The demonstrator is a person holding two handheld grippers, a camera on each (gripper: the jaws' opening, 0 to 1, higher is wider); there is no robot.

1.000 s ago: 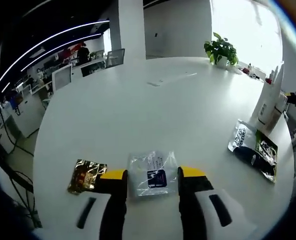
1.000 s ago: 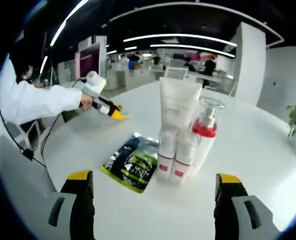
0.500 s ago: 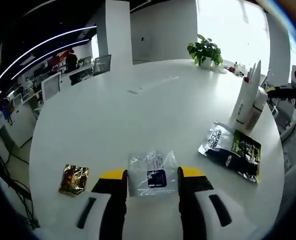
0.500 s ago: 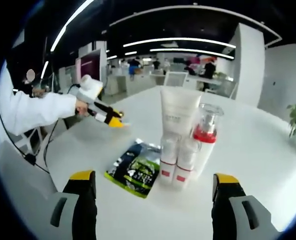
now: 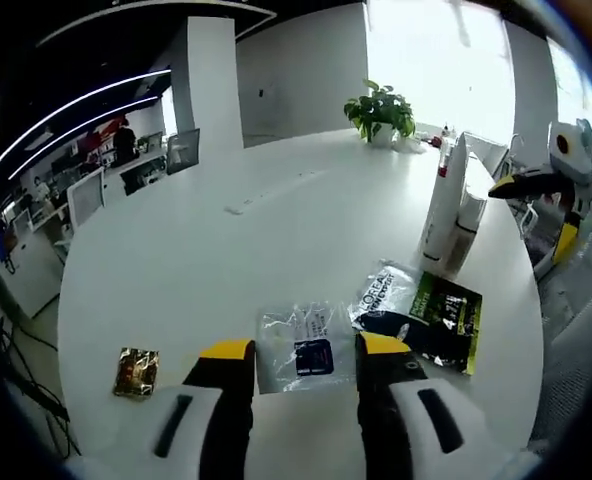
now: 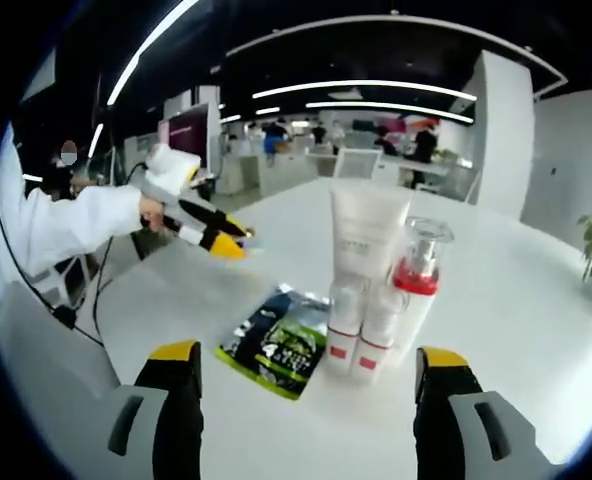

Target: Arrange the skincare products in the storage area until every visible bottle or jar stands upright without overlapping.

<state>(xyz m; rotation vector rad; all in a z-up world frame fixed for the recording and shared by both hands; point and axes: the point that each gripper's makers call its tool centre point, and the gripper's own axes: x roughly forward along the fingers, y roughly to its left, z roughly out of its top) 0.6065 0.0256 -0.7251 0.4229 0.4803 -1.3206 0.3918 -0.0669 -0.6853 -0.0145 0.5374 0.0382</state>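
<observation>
1. Yellow-tipped fingers of the left gripper [image 5: 304, 352] pinch a clear, crinkled plastic sachet [image 5: 304, 346] with a dark label, held low over the tabletop [image 5: 226, 250].
2. Yellow tips of the right gripper [image 6: 306, 362] stand wide apart, holding nothing.
3. Beyond them, a glossy green-and-black foil pouch [image 6: 276, 342] lies flat just beside upright products: a white tube [image 6: 366, 245], a clear pump bottle [image 6: 414, 290] with a red collar, and two small white bottles [image 6: 362, 330].
4. Smooth white tabletop carries a small gold foil packet [image 5: 136, 371] well apart.

Left tool [image 5: 304, 350] jaws narrowly parted, right tool [image 6: 306, 365] jaws spread wide
</observation>
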